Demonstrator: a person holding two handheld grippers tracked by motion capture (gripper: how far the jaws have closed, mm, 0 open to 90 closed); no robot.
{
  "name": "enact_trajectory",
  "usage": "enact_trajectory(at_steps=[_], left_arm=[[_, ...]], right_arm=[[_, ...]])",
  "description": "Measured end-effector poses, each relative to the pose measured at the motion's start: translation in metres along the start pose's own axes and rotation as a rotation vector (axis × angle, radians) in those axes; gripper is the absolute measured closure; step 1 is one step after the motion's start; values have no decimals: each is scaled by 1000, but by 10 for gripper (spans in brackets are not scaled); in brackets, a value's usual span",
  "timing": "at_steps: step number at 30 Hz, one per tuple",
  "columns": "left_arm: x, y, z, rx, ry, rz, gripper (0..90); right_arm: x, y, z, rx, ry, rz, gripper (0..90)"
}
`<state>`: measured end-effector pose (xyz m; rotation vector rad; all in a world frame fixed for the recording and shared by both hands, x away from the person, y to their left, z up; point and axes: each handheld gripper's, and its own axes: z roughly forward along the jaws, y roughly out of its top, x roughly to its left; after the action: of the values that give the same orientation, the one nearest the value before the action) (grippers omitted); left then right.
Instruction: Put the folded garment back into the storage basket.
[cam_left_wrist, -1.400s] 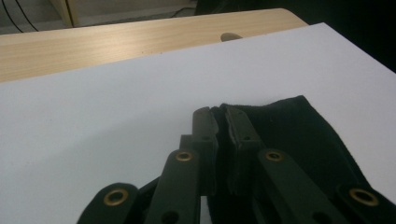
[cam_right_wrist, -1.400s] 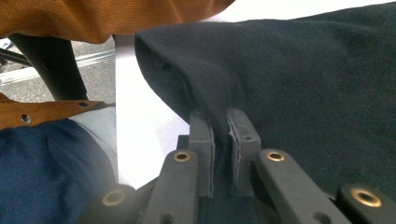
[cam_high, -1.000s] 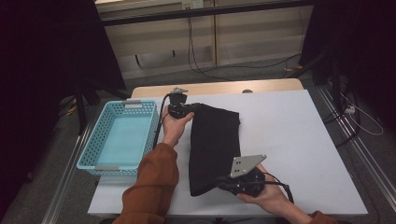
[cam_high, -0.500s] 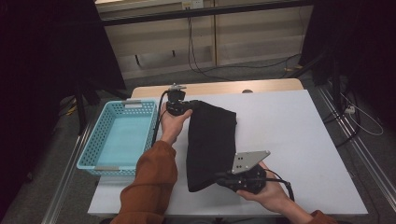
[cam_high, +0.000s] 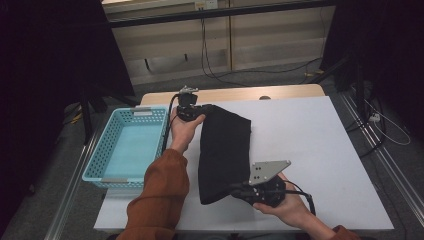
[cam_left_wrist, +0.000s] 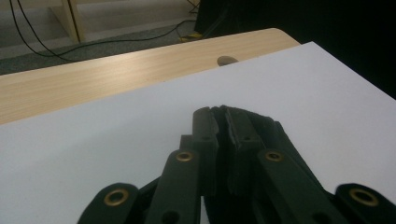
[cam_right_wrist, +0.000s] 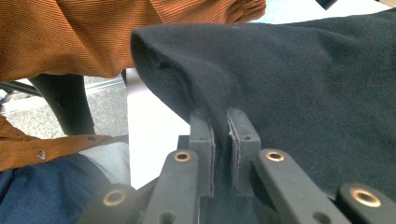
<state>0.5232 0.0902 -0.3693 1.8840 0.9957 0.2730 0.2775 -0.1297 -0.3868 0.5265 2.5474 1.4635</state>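
Observation:
A black cloth (cam_high: 223, 150) lies folded lengthways down the middle of the white table (cam_high: 320, 145). My left gripper (cam_high: 200, 110) is shut on its far left corner; in the left gripper view (cam_left_wrist: 222, 116) the jaws pinch the black cloth (cam_left_wrist: 261, 128) edge. My right gripper (cam_high: 235, 190) is shut on the near edge of the cloth, with a grey plate on top. In the right gripper view (cam_right_wrist: 220, 121) the black cloth (cam_right_wrist: 303, 74) rises in a fold from between the jaws. An orange sleeve (cam_right_wrist: 93, 32) crosses behind it.
A light blue plastic basket (cam_high: 127, 145) stands at the table's left edge, with nothing in it. A wooden strip (cam_high: 240, 94) runs along the table's far edge. The right half of the table is bare white surface. Cables lie on the floor beyond.
The cloth's near end has shifted slightly left as my right gripper moved with it. My left gripper holds its place at the far corner.

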Motion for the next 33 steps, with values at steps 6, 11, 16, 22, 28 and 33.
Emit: enact_trajectory(at_steps=[6,11,16,22,28,33], left_arm=[[-2,4,-4,-12,3,6,836],[-5,8,-6,-21,0,12,837],[-6,12,-8,-29,-1,15,836],[-6,18,-11,-32,5,19,837],[-7,24,-18,-47,9,23,836],[-5,28,-23,-54,15,28,836]], right_arm=[[2,5,-4,-18,-7,-5,827],[2,8,-8,-31,-18,-3,827],[0,10,-10,-44,-27,0,828],[1,17,-11,-55,-22,-11,827],[2,25,-13,-70,-21,-33,828],[2,30,-15,-77,-27,-43,828]])
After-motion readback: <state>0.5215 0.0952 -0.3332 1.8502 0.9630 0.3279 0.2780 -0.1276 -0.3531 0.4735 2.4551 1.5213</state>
